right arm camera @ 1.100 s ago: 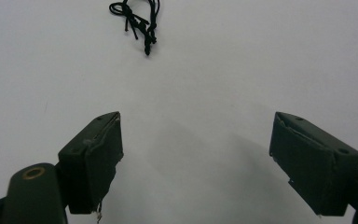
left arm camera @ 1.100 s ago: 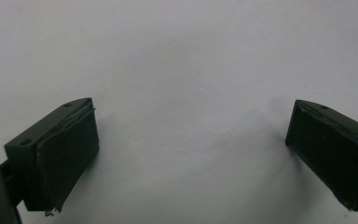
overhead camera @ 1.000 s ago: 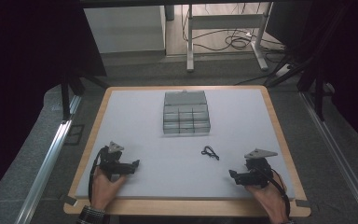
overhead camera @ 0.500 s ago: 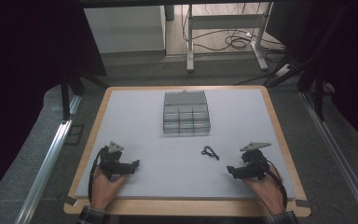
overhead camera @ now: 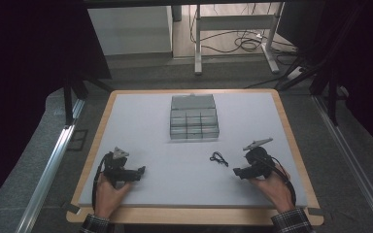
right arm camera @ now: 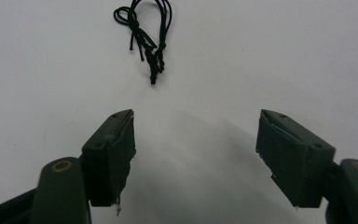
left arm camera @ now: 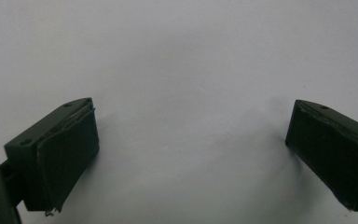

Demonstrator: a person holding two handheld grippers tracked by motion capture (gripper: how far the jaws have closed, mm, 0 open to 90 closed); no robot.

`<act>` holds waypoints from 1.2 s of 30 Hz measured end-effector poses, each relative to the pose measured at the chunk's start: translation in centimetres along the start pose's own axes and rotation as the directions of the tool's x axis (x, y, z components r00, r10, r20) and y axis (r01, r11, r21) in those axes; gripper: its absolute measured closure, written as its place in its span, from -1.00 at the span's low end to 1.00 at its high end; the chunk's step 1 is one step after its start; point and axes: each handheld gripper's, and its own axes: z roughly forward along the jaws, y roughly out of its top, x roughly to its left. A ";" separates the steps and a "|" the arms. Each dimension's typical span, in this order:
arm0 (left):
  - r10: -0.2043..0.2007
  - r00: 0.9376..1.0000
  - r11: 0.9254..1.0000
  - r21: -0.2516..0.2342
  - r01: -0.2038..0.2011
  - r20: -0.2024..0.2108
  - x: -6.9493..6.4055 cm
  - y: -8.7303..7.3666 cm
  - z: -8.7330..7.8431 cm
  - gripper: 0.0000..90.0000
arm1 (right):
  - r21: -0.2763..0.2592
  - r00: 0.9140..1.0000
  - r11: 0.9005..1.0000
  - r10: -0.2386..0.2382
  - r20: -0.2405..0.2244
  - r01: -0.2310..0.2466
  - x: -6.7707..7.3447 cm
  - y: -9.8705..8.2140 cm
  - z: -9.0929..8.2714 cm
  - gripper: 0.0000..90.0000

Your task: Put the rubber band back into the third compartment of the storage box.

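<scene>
A small tangle of black cord (overhead camera: 218,158) lies on the white table top, right of centre; in the right gripper view the black cord (right arm camera: 147,35) is just ahead of the jaws. My right gripper (overhead camera: 237,172) sits a short way right of the cord and points at it. In its own view my right gripper (right arm camera: 195,140) is open; its jaws have just been closing a little, with only bare table between them. At the near left my left gripper (overhead camera: 141,171) rests on the table, and in its own view my left gripper (left arm camera: 189,144) stands wide open over bare surface.
A clear plastic compartment box (overhead camera: 194,118) with its lid open stands at the middle back of the table (overhead camera: 145,121). The wooden rim (overhead camera: 199,216) runs along the near edge. Metal rails and stand legs flank the table on the floor.
My right gripper has moved left and away from the near edge, toward the cord, and its jaws have narrowed slightly. The left gripper has stayed where it was.
</scene>
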 end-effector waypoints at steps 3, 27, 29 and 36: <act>0.003 1.000 1.000 0.003 -0.003 0.000 0.0 0.0 0.0 -0.95 | 0.015 1.000 1.000 -0.002 -0.009 0.002 -0.1 0.6 0.2 -0.25; 0.003 1.000 1.000 0.002 -0.003 0.000 0.0 0.0 0.0 -0.95 | 0.181 0.996 0.981 -0.062 -0.058 0.071 0.4 4.9 1.4 0.32; 0.002 1.000 1.000 0.002 -0.002 0.001 0.0 0.0 0.0 -0.95 | 0.194 0.996 0.978 -0.062 -0.068 0.074 0.5 5.2 1.6 0.35; 0.003 1.000 1.000 0.002 -0.003 0.001 0.0 0.0 0.0 -0.95 | 0.262 0.992 0.960 -0.079 -0.102 0.103 1.0 6.3 2.7 0.38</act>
